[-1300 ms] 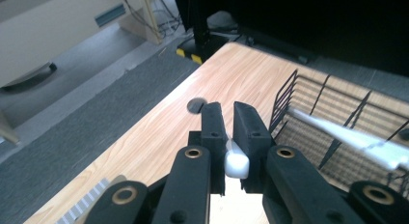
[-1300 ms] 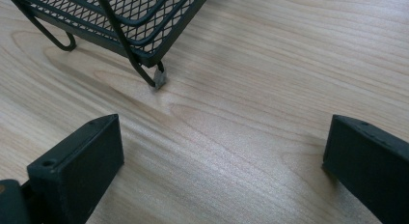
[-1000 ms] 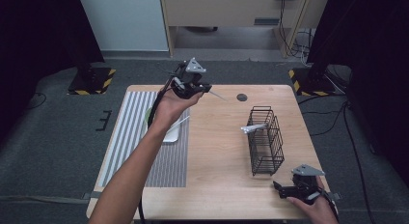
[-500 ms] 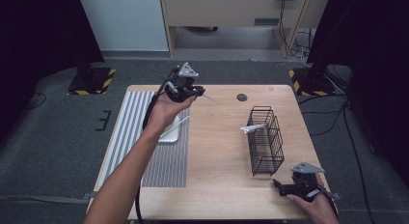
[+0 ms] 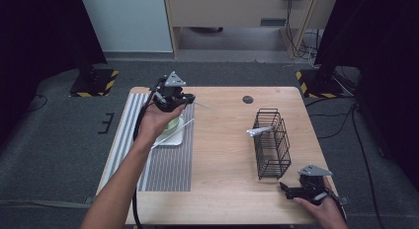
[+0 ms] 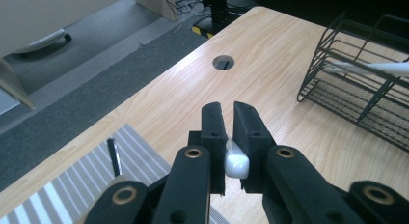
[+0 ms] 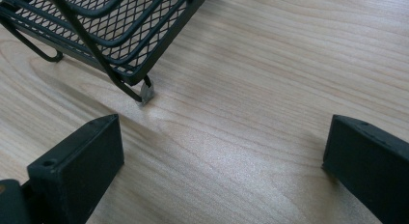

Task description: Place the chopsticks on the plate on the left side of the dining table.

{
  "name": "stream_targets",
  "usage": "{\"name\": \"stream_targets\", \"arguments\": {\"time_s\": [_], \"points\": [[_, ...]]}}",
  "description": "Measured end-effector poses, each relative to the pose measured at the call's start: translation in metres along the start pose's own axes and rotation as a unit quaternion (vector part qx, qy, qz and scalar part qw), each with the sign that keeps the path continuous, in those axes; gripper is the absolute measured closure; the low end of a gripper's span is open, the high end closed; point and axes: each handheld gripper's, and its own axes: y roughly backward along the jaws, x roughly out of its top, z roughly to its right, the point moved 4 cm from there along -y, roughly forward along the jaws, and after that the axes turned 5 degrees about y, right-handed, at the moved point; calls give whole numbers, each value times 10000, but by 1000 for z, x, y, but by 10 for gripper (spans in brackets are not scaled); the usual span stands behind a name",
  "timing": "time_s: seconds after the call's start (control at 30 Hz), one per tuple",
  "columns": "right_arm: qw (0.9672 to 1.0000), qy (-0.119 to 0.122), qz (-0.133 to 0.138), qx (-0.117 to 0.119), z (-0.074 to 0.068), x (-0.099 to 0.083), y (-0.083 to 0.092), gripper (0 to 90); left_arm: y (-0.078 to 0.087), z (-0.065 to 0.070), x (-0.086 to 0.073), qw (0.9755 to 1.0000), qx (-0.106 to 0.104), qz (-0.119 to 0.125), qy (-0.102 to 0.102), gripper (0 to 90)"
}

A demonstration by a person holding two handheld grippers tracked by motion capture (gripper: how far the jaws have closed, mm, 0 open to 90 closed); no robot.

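Left gripper (image 5: 174,98) is clamped on a thin white utensil (image 6: 236,161) — handle end pinched between the jaws, the slim shaft sticking out ahead of it toward the black wire basket (image 5: 272,142). The basket stands well off to the front-right of that gripper and already holds one white utensil (image 5: 259,131) leaning over its rim. Below the left gripper sits a white tray (image 5: 170,136) with another long piece lying across it.

To do the carry well, I'd judge: keep the grip firm, keep the shaft from swinging, come in above the basket rim, tip the free end down into the mesh, then release.

Right gripper (image 5: 296,189) rests low just beside the basket's near corner, jaws wide apart, nothing between them.

Surface: pale wood table (image 5: 227,165) with a striped grey mat (image 5: 163,165) under the tray and a cable hole (image 5: 247,99) ahead. Grey carpet around, dark curtains at the sides.
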Motion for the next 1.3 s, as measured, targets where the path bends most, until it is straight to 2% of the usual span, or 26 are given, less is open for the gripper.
{"name": "stream_targets", "arguments": {"time_s": [0.17, 0.47, 0.67, 0.97, 1.3], "points": [[10000, 1, 0, -1, 0, 0, 0, 6, 6, -6, -12, 9999, 44, 47, 117, 831], [10000, 1, 1, -1, 0, 0, 0, 6, 9, -7, -25, 9999, 96, 28, 121, 831], [10000, 0, 0, -2, 0, 0, 0, 6, 15, -9, -36, 9997, 118, 95, 216, 831], [10000, 1, -1, -2, 0, 0, 0, 6, 21, -8, -42, 9997, 165, 57, 160, 830], [10000, -2, -2, -3, 0, 0, 0, 6, 25, -14, -59, 9995, 230, -19, 237, 831]]}}
